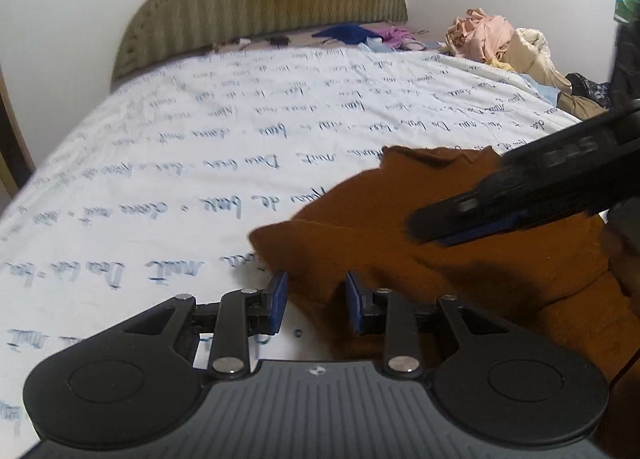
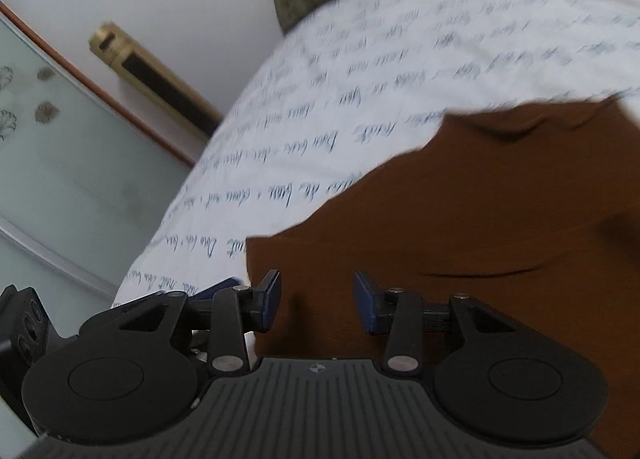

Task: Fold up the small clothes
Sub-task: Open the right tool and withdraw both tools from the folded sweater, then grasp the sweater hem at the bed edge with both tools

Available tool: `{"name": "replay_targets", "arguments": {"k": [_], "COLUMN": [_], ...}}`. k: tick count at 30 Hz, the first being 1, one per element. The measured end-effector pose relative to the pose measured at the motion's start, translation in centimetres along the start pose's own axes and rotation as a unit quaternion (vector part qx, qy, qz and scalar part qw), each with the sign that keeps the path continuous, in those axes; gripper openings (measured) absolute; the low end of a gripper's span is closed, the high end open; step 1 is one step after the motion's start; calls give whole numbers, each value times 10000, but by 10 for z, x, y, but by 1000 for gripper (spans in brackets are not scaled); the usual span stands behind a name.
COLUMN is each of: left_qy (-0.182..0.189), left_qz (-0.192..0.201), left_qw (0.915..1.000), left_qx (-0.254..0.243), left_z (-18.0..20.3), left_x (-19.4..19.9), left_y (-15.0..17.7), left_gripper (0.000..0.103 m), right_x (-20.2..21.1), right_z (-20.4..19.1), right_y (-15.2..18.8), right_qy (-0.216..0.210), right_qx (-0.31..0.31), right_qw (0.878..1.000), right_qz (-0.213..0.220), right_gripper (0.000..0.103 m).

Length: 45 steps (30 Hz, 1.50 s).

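A brown garment (image 1: pixel 440 259) lies on the white bedsheet with blue script (image 1: pixel 200 163). My left gripper (image 1: pixel 316 299) is open at the garment's near left corner, with cloth lying between its blue pads. My right gripper (image 1: pixel 440 225) comes in from the right above the garment in the left wrist view, blurred. In the right wrist view the right gripper (image 2: pixel 316 299) is open just over the brown garment (image 2: pixel 480 227), nothing held. The left gripper's fingertip (image 2: pixel 224 285) shows at the cloth's left edge.
A green headboard (image 1: pixel 260 7) stands at the far end. A pile of pink, cream and blue clothes (image 1: pixel 492 43) lies at the far right of the bed. A glass door (image 2: pixel 60 163) and a gold floor unit (image 2: pixel 152 79) stand left of the bed.
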<state>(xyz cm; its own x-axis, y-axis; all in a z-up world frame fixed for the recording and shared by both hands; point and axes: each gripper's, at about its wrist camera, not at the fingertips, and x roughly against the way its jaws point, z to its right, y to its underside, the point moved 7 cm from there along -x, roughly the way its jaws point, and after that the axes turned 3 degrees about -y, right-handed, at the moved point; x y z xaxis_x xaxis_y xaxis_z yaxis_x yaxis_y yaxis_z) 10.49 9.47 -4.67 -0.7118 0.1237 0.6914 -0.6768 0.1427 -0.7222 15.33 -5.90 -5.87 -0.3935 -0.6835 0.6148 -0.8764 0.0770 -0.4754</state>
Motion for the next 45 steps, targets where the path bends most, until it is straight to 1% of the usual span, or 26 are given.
{"name": "replay_targets", "arguments": {"k": [3, 6, 8, 10, 11, 13, 15, 16, 18, 20, 22, 24, 26, 28, 31, 33, 37, 38, 40, 42, 45], "left_qy": [-171, -297, -542, -874, -1024, -1000, -931, -917, -899, -704, -457, -332, -220, -82, 80, 127, 329, 384, 543, 577, 669], "left_qz": [-231, -413, -604, -721, -760, -770, -584, -461, -338, -162, -64, 24, 157, 180, 73, -17, -12, -31, -138, -247, -367], "left_qw": [9994, 9983, 9963, 9935, 9918, 9920, 9939, 9947, 9953, 9971, 9985, 9991, 9996, 9998, 9996, 9992, 9978, 9977, 9975, 9978, 9971], "left_qx": [168, 270, 275, 119, 68, 80, 111, 94, 140, 239, 304, 275, 103, -42, -247, -381, -579, -554, -426, -204, 70], "left_z": [-4, -12, -20, -27, -30, -33, -35, -37, -41, -43, -40, -34, -21, -7, 12, 22, 33, 33, 31, 25, 16], "left_x": [-20, -41, -60, -76, -82, -82, -67, -57, -36, -12, 11, 31, 48, 60, 69, 75, 100, 107, 119, 131, 148], "left_y": [-3, -12, -19, -24, -25, -25, -26, -24, -20, -14, -6, 2, 9, 18, 41, 61, 100, 109, 129, 148, 172], "left_gripper": [54, 55, 55, 55, 55, 55, 55, 55, 53, 53, 53, 53, 54, 56, 59, 59, 59, 60, 76, 78, 79], "right_x": [-21, -38, -50, -63, -66, -60, -37, -18, 24, 72, 119, 165, 205, 239, 271, 281, 288, 288, 288, 290, 288], "right_z": [-1, 4, 10, 18, 22, 22, 17, 16, 16, 20, 27, 36, 46, 56, 70, 77, 83, 81, 80, 80, 76], "right_y": [2, -2, -11, -20, -23, -25, -25, -23, -18, -11, 0, 15, 34, 56, 97, 133, 208, 222, 249, 269, 286], "right_qy": [399, 628, 753, 949, 940, 828, 715, 681, 643, 643, 754, 972, 1162, 1357, 1495, 1669, 1969, 1995, 1942, 1852, 1821], "right_qx": [136, 106, 40, -109, -218, -332, -239, -158, -70, -10, 32, 31, -26, -121, -324, -387, -364, -357, -430, -437, -296], "right_qw": [9988, 9975, 9969, 9954, 9953, 9960, 9971, 9974, 9972, 9962, 9938, 9899, 9857, 9813, 9778, 9757, 9727, 9723, 9737, 9755, 9763], "right_qz": [-240, -301, -211, -121, -81, -80, 43, 149, 362, 586, 815, 1030, 1219, 1360, 1428, 1369, 1173, 1163, 1107, 1107, 1132], "right_gripper": [43, 43, 43, 41, 40, 41, 41, 41, 42, 42, 43, 43, 43, 43, 49, 50, 50, 50, 50, 50, 50]}}
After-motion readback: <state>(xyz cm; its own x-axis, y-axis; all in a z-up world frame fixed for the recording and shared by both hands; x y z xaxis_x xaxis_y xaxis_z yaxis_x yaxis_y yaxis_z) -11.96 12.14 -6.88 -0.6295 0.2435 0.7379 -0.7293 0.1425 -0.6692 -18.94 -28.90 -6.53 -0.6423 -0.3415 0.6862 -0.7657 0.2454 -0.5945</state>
